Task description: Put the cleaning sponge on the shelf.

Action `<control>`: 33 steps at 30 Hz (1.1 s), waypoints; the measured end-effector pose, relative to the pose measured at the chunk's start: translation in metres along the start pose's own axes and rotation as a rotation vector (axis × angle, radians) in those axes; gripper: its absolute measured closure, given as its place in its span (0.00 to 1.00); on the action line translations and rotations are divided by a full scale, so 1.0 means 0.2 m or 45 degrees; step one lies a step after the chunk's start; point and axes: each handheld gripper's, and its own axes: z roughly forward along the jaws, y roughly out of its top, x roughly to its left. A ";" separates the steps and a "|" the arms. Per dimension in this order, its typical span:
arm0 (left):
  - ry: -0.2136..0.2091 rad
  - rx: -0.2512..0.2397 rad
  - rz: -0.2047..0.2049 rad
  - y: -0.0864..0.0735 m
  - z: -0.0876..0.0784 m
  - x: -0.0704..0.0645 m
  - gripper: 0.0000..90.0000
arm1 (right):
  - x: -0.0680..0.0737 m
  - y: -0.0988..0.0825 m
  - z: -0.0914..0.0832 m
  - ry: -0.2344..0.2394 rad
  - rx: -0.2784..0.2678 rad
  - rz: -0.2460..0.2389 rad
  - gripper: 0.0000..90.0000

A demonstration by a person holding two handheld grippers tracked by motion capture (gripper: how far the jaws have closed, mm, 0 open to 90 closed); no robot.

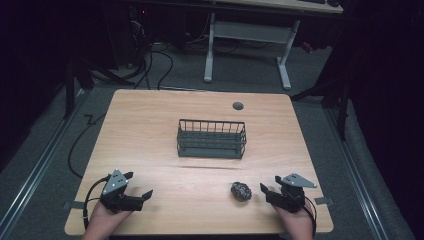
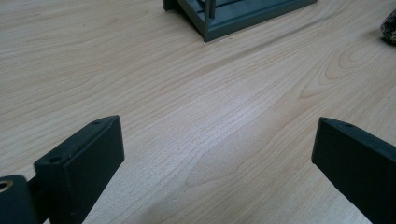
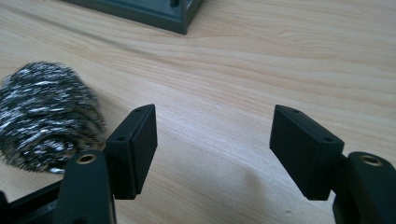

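A pale wooden table (image 1: 150, 130) is seen from above, with a dark green wire basket of rectangular shape (image 1: 212, 138) standing near its middle. A small round scouring ball of black and silver metal wool (image 1: 241, 191) lies on the bare wood at the near right part of the table, well in front of the basket and apart from it. The right black two-jaw gripper (image 1: 269, 191), held in a hand at the near right edge, is placed just beside the ball, on its right, without touching it. In the right gripper view the right gripper (image 3: 212, 144) is shown with its jaws parted to a moderate width; only bare wood grain is seen between them, and nothing is grasped or pressed by the pads. The scouring ball (image 3: 46, 114) is seen there just outside the left-hand jaw, close to it, though whether the two are in contact cannot be told; a corner of the basket (image 3: 154, 14) is seen farther off at the top. The left black two-jaw gripper (image 1: 139, 189) is held at the near left of the table, well apart from the ball. In the left gripper view the left gripper (image 2: 217, 154) is shown with its jaws spread wide, bare table between them, and nothing is held or touched. A corner of the basket (image 2: 233, 18) is seen at the top of that view, and an edge of the ball (image 2: 390, 28) at the far right.
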 end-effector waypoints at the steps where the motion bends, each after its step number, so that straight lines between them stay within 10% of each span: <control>1: -0.004 0.002 0.001 0.00 0.00 0.00 0.03 | 0.01 0.00 0.00 -0.004 -0.010 -0.010 0.36; 33: -0.013 0.004 0.008 0.00 0.00 -0.01 0.04 | 0.01 0.02 0.01 -0.028 0.011 -0.024 0.32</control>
